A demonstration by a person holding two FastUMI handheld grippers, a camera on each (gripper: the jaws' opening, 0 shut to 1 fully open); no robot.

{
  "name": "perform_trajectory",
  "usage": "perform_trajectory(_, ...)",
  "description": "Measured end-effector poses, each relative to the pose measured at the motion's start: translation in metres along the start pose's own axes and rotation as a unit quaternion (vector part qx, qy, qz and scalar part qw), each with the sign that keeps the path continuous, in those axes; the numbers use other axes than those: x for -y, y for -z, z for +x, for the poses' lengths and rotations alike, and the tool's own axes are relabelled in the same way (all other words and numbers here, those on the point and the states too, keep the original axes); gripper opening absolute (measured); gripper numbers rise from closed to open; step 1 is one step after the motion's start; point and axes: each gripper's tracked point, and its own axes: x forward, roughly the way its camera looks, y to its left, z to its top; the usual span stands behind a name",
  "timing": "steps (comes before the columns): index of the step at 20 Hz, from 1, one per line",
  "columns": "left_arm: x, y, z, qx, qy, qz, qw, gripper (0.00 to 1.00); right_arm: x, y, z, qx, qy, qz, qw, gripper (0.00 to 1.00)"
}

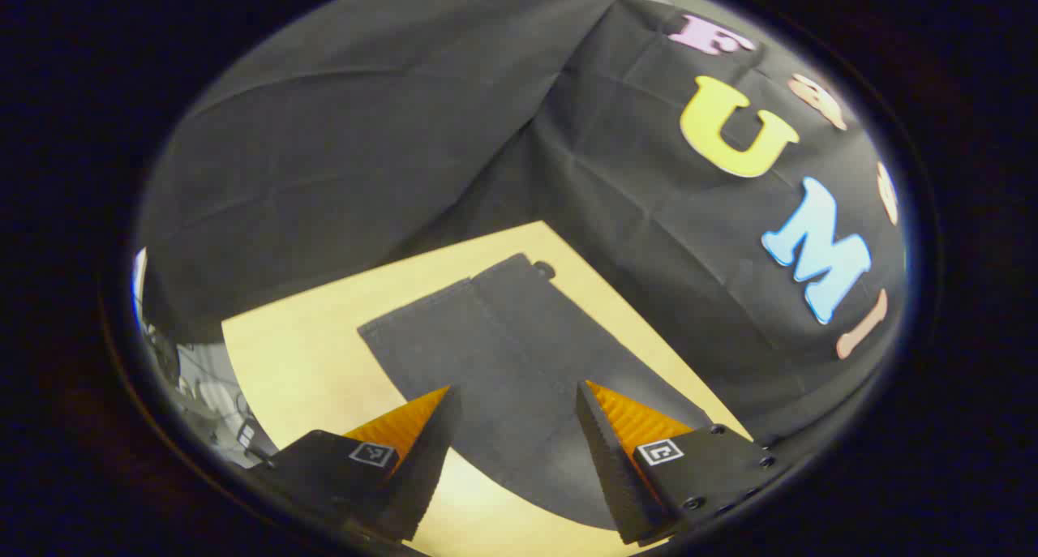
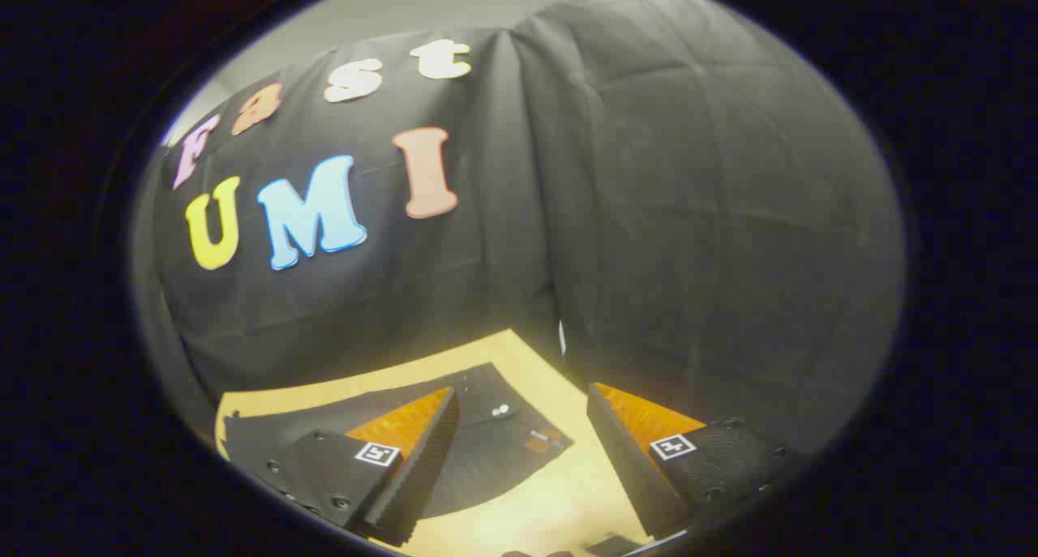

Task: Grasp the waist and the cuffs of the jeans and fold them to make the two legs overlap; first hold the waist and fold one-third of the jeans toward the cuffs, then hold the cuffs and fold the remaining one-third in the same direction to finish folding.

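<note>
- Now the dark jeans (image 1: 495,354) lie flat on the pale yellow tabletop (image 1: 300,354), matte cloth with a small metal button (image 2: 502,409).
- Left gripper (image 1: 512,395) and right gripper (image 2: 523,399) hover spread wide, holding nothing.

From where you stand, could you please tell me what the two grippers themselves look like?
Each gripper, left gripper and right gripper, has two wedge-shaped fingers with ribbed inner faces, mounted on black blocks fastened with screws. Every block carries a small square black-and-white marker.
</note>
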Motion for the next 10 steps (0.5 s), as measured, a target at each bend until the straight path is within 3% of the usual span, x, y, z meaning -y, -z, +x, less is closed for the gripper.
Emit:
perform_trajectory(5,-0.097,0.023,0.034,-0.07,-0.079,-0.109,0.988,0.94,0.028,0.077,0.029,-0.143,0.022,0.07,0.987,0.95)
perform_trajectory(8,-0.131,0.039,0.045,-0.101,-0.101,-0.154,0.978,0.94,0.029,0.119,0.046,-0.228,0.034,0.159,0.96,0.96)
perform_trajectory(10,-0.149,0.042,0.055,-0.104,-0.112,-0.181,0.971,0.91,0.033,0.136,0.049,-0.257,0.039,0.201,0.945,0.97)
